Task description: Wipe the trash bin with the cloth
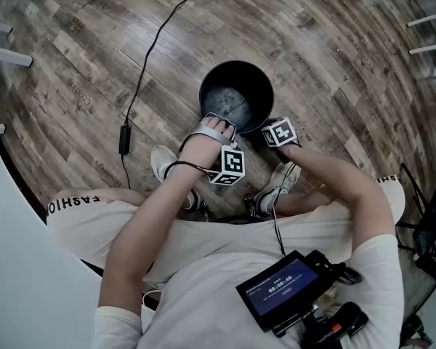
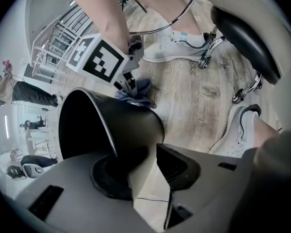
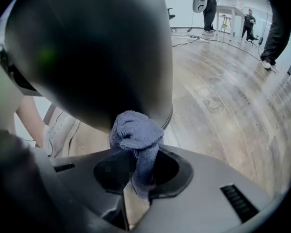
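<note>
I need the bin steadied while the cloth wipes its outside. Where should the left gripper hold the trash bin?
Take the trash bin by its thin rim on the near side, from above, one jaw inside and one outside. Its mouth faces up, and its round body looks too wide to span.

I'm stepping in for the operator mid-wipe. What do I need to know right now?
Left tongs: open, the trash bin rim wall between them, one pad clear of it.
Right tongs: shut on the blue cloth, its wad pressed to the bin's outer wall.
Bin: on the wood floor, by the person's shoes.
Done: wiping under way; how much is clean cannot be told.
Left: probably regrip the rim, then carry the cloth round the rest.
</note>
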`<state>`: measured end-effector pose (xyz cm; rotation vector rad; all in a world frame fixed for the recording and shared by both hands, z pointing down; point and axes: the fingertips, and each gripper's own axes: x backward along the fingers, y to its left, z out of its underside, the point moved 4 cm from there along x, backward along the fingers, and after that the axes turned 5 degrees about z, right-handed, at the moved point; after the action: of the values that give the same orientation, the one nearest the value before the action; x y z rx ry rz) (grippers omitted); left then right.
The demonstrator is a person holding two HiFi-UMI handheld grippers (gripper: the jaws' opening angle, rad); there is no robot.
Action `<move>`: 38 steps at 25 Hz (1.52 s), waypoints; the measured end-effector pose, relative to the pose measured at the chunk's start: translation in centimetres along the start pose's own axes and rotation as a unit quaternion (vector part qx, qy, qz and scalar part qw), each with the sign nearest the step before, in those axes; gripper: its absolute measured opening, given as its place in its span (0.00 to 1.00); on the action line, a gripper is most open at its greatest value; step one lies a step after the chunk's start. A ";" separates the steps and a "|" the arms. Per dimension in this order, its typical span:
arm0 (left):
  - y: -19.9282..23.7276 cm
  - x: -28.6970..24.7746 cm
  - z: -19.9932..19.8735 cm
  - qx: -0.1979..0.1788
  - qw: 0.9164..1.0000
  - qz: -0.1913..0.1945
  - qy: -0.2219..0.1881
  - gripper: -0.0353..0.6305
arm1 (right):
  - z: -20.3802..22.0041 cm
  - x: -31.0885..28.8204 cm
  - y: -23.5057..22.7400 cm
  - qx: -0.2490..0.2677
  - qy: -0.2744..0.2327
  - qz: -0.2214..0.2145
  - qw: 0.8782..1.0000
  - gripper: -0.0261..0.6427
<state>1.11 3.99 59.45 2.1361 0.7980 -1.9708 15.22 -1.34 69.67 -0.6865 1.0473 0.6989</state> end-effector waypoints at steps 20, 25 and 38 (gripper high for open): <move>0.3 -0.6 1.9 0.002 0.999 -0.013 0.037 0.26 | -4.3 15.2 5.2 -0.085 -0.090 -0.100 0.987 0.15; 0.1 -0.6 1.6 -0.015 0.999 -0.007 0.041 0.23 | -4.6 14.1 5.4 -0.055 -0.091 -0.095 0.990 0.15; -0.1 -0.4 0.6 -0.031 0.999 0.003 0.035 0.19 | -2.8 8.5 4.3 -0.021 -0.052 -0.084 0.995 0.15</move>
<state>0.56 3.70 59.75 2.1806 0.8507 -1.8528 13.25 0.59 60.13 -0.7577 0.8703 0.6056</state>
